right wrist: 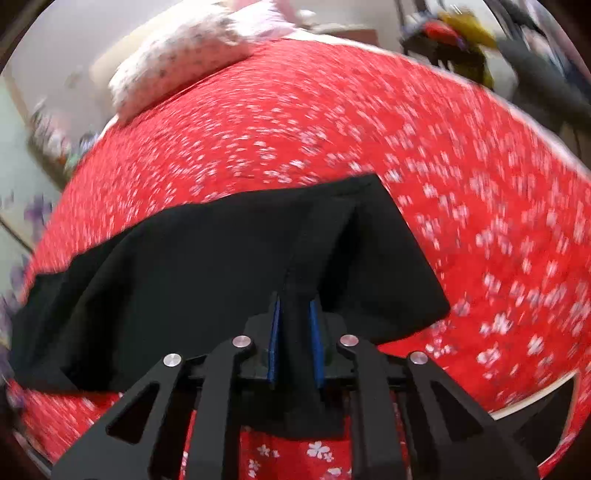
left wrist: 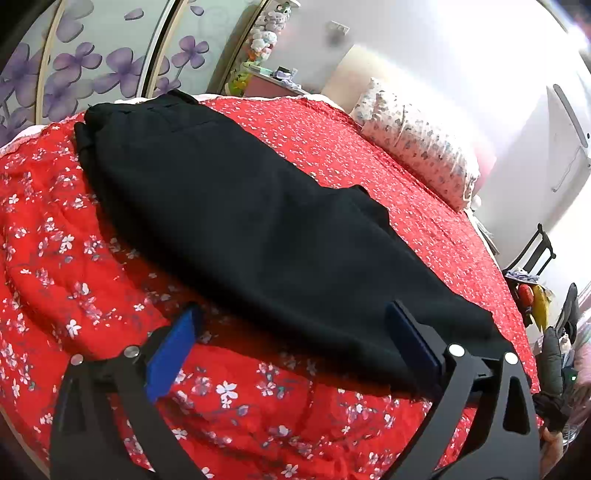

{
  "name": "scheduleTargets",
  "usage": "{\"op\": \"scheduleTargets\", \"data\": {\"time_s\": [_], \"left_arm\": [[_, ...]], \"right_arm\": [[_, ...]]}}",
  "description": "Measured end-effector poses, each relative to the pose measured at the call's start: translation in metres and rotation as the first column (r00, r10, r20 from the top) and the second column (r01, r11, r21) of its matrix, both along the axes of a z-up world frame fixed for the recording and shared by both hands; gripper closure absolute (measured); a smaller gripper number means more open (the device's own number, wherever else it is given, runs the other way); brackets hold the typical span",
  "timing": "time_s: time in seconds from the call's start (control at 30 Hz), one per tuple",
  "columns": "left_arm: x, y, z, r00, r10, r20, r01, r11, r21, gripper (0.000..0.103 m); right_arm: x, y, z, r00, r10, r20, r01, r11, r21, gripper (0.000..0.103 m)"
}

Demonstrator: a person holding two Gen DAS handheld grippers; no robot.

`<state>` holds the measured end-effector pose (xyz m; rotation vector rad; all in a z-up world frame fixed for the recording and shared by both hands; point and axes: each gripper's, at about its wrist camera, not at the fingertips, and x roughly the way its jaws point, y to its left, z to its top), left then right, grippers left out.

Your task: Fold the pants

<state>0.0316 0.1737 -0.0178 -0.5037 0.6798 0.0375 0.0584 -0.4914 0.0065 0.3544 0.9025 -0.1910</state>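
Pants (left wrist: 229, 206) lie legs-together on bed (left wrist: 74, 258); right claw (right wrist: 295, 332) pinches hem, left claw (left wrist: 291, 332) gapes empty beside them; crosswise folds remain.

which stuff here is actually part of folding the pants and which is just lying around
Part of the job:
- black pants
- right gripper, shut on a pinch of the pants
- left gripper, open at the pants' near edge

Just lying about:
- floral pillow
- red floral bedspread underneath
- soft toys
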Motion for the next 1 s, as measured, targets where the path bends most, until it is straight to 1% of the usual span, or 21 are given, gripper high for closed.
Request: {"op": "scheduleTargets", "data": {"time_s": [0.07, 0.1, 0.13, 0.23, 0.3, 0.33, 0.4, 0.43, 0.5, 0.53, 0.57, 0.6, 0.63, 0.67, 0.7, 0.73, 0.8, 0.9, 0.93, 0.97, 1.0], "left_arm": [[0.001, 0.0, 0.0, 1.0, 0.0, -0.003, 0.0, 1.0, 0.006, 0.003], [0.002, -0.001, 0.0, 1.0, 0.0, -0.004, 0.0, 1.0, 0.007, 0.003], [0.002, -0.001, 0.0, 1.0, -0.001, -0.005, 0.001, 1.0, 0.007, 0.003], [0.002, 0.0, 0.0, 1.0, -0.002, -0.006, 0.002, 1.0, 0.002, 0.003], [0.002, 0.0, 0.0, 1.0, -0.002, -0.004, 0.002, 1.0, 0.001, 0.003], [0.002, 0.0, 0.0, 1.0, 0.0, -0.003, 0.0, 1.0, 0.002, 0.003], [0.002, -0.001, 0.0, 1.0, -0.002, -0.003, 0.002, 1.0, 0.004, 0.003], [0.001, -0.001, 0.001, 1.0, -0.005, -0.003, 0.005, 1.0, 0.006, 0.003], [-0.002, -0.002, 0.003, 1.0, -0.022, -0.002, 0.022, 1.0, 0.009, 0.003], [-0.004, 0.0, 0.006, 0.999, -0.034, 0.001, 0.034, 0.999, 0.01, 0.003], [-0.006, 0.001, 0.008, 0.999, -0.039, 0.007, 0.039, 0.999, 0.014, 0.003], [-0.009, 0.004, 0.011, 0.999, -0.042, 0.017, 0.042, 0.999, 0.021, 0.003], [-0.012, 0.007, 0.014, 0.999, -0.044, 0.028, 0.043, 0.999, 0.027, 0.003], [-0.015, 0.014, 0.018, 0.998, -0.045, 0.043, 0.043, 0.999, 0.032, 0.003], [-0.017, 0.018, 0.021, 0.998, -0.04, 0.053, 0.039, 0.999, 0.033, 0.003], [-0.018, 0.028, 0.025, 0.997, -0.029, 0.066, 0.028, 0.999, 0.024, 0.003], [-0.018, 0.044, 0.029, 0.997, -0.005, 0.08, 0.006, 1.0, -0.018, 0.003], [-0.011, 0.08, 0.028, 0.996, 0.057, 0.074, -0.046, 0.988, -0.145, 0.003], [-0.008, 0.093, 0.027, 0.995, 0.075, 0.073, -0.059, 0.978, -0.202, 0.003], [-0.003, 0.109, 0.025, 0.994, 0.096, 0.061, -0.076, 0.96, -0.268, 0.004], [0.0, 0.116, 0.024, 0.993, 0.109, 0.048, -0.09, 0.953, -0.291, 0.004]], "right_arm": [[0.0, 0.005, 0.014, 1.0, 0.009, 0.028, -0.007, 0.997, -0.072, 0.091], [0.0, 0.002, 0.022, 0.999, 0.004, 0.053, 0.001, 0.996, -0.089, 0.091], [0.0, -0.002, 0.035, 0.996, -0.016, 0.091, 0.026, 0.994, -0.11, 0.091], [0.004, -0.016, 0.068, 0.985, -0.065, 0.163, 0.096, 0.976, -0.196, 0.092], [0.008, -0.025, 0.074, 0.983, -0.068, 0.169, 0.101, 0.976, -0.194, 0.092], [0.012, -0.028, 0.071, 0.985, -0.07, 0.156, 0.101, 0.973, -0.206, 0.092], [0.021, -0.029, 0.053, 0.993, -0.075, 0.089, 0.095, 0.965, -0.244, 0.092], [0.028, -0.028, 0.036, 0.996, -0.082, 0.023, 0.085, 0.961, -0.263, 0.092], [0.033, -0.028, 0.005, 0.992, -0.105, -0.073, 0.082, 0.962, -0.262, 0.09], [0.032, -0.028, -0.002, 0.989, -0.116, -0.087, 0.09, 0.963, -0.253, 0.088], [0.028, -0.028, -0.004, 0.989, -0.126, -0.082, 0.102, 0.963, -0.248, 0.087], [0.024, -0.029, -0.003, 0.989, -0.13, -0.066, 0.11, 0.964, -0.243, 0.08], [0.021, -0.031, -0.001, 0.989, -0.138, -0.061, 0.12, 0.965, -0.235, 0.064], [0.018, -0.033, 0.001, 0.986, -0.151, -0.067, 0.132, 0.964, -0.232, 0.054], [0.016, -0.036, 0.003, 0.982, -0.174, -0.073, 0.152, 0.959, -0.239, 0.04], [0.008, -0.042, 0.009, 0.976, -0.21, -0.06, 0.189, 0.951, -0.244, 0.039], [-0.012, -0.054, 0.022, 0.967, -0.255, 0.0, 0.25, 0.948, -0.197, 0.039], [-0.039, -0.064, 0.034, 0.955, -0.288, 0.066, 0.293, 0.951, -0.097, 0.039], [-0.044, -0.066, 0.036, 0.954, -0.291, 0.074, 0.297, 0.952, -0.079, 0.039], [-0.051, -0.068, 0.038, 0.952, -0.295, 0.081, 0.3, 0.952, -0.058, 0.039], [-0.056, -0.068, 0.04, 0.951, -0.297, 0.085, 0.301, 0.952, -0.045, 0.039]]}}
